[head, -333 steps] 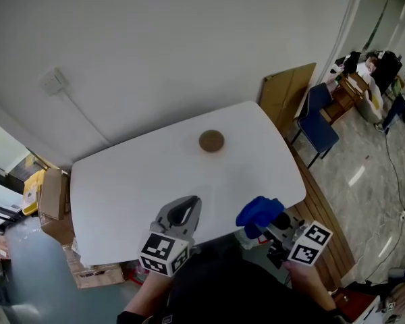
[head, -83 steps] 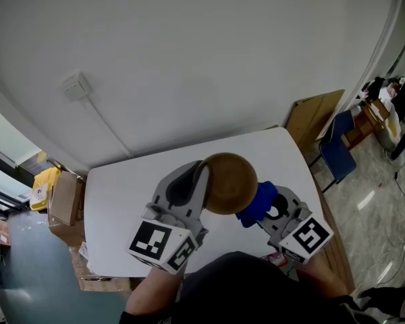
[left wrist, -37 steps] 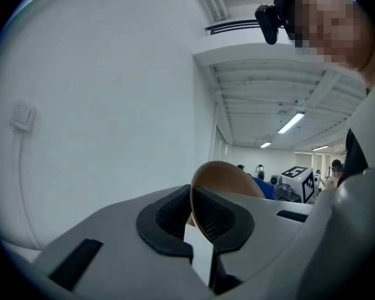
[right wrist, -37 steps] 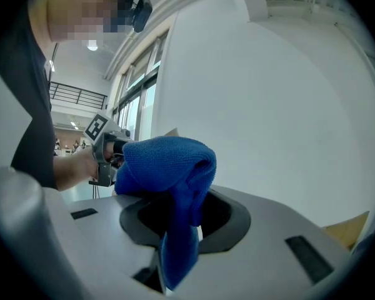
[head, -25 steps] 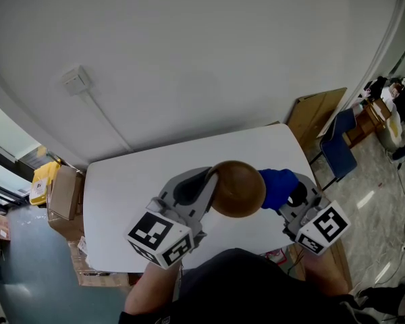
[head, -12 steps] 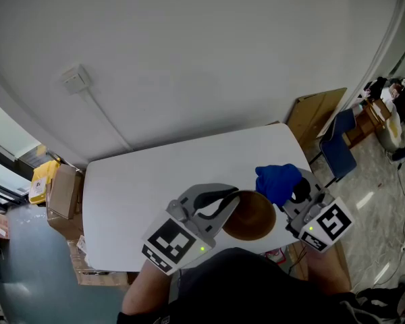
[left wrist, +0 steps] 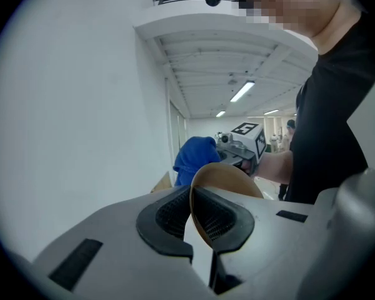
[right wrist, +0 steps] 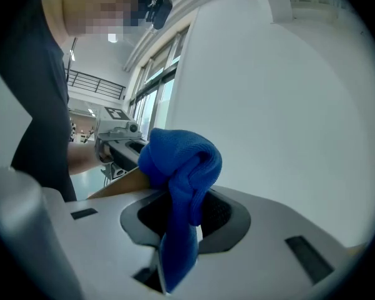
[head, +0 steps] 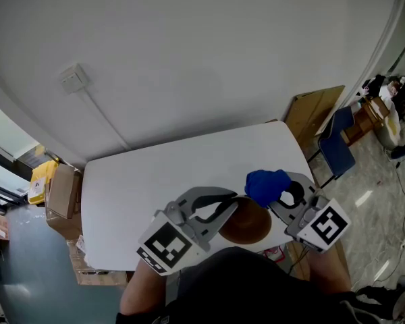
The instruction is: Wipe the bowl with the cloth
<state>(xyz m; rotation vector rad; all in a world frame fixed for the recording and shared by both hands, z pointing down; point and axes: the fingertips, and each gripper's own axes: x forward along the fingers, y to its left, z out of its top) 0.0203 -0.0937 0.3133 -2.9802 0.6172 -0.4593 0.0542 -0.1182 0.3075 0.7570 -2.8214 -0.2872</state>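
I am in the wiping step. My left gripper (left wrist: 198, 220) has its jaws pressed together on the rim of the brown bowl (head: 247, 225) and holds it tilted in the air, close to my body at the table's near edge. My right gripper (right wrist: 182, 227) pinches the blue cloth (right wrist: 178, 164), a bunched wad right at the bowl's rim. Next, I judge, the wad must go into the hollow and sweep round. The bowl looks smooth, thin-walled and plain. Beyond it lies the white table (head: 155, 174).
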